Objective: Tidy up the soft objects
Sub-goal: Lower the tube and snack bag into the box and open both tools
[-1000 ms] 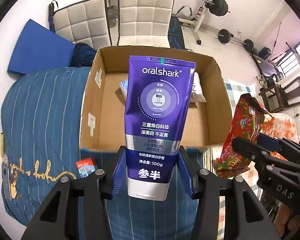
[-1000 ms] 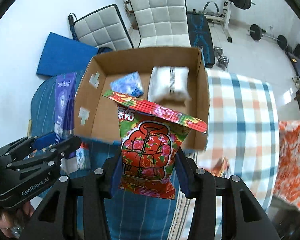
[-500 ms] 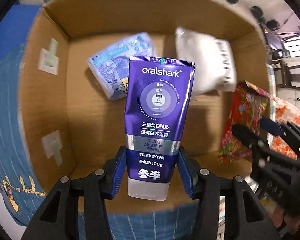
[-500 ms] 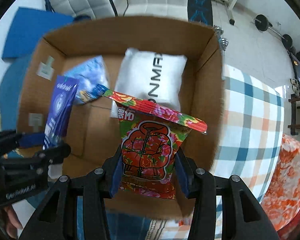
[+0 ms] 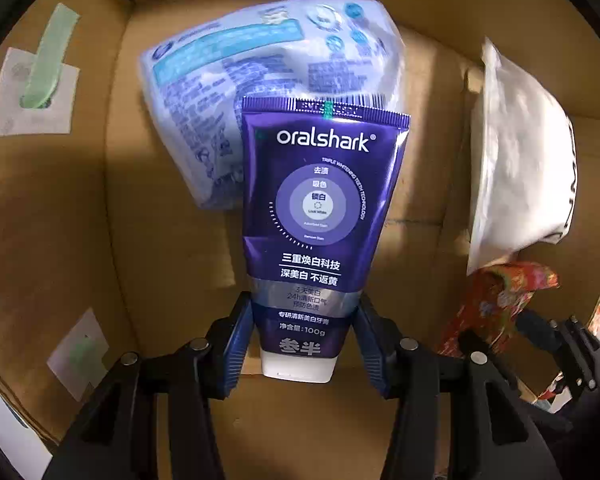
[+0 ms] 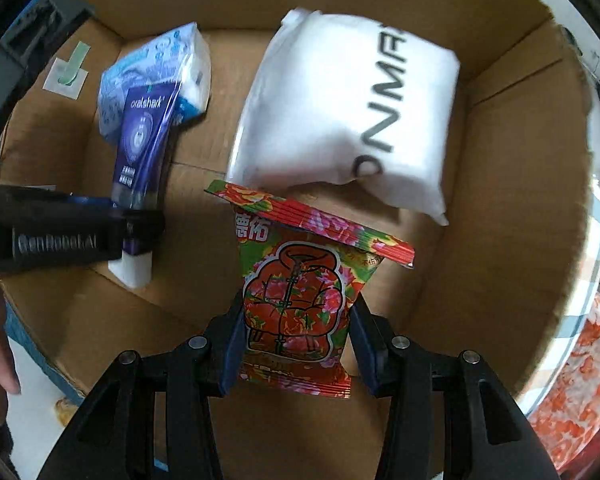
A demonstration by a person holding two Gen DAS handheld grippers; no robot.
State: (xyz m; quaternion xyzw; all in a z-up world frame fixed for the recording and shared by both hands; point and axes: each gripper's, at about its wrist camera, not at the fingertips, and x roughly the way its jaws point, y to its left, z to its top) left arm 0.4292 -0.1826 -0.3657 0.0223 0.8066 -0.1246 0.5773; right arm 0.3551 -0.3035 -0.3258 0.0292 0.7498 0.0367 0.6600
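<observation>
**Both claws loaded, inside the cardboard box**

Far left: brown wall of the cardboard box (image 5: 52, 208), with a white label and green tape strip (image 5: 40, 80) stuck to it. Next over, on the box floor, a blue-and-white tissue pack (image 5: 228, 92), lying partly behind the top edge of the purple toothpaste tube (image 5: 320, 216). Clamped on that tube near its white cap end: left gripper (image 5: 300, 340), blue pads pressed against both sides, tube pointing away from the camera and held within the box walls. Whether touching the floor, cannot tell.

Further right, a white pouch with black lettering (image 6: 348, 112), resting against the far wall beside the tissue pack. Just in front of it, the red floral snack bag (image 6: 300, 300), squeezed at its lower half by the right gripper (image 6: 296, 344), sealed top edge close to the pouch's near corner. Beyond the box's right wall, checked cloth (image 6: 596, 280) and an orange patterned fabric (image 6: 580, 392).
</observation>
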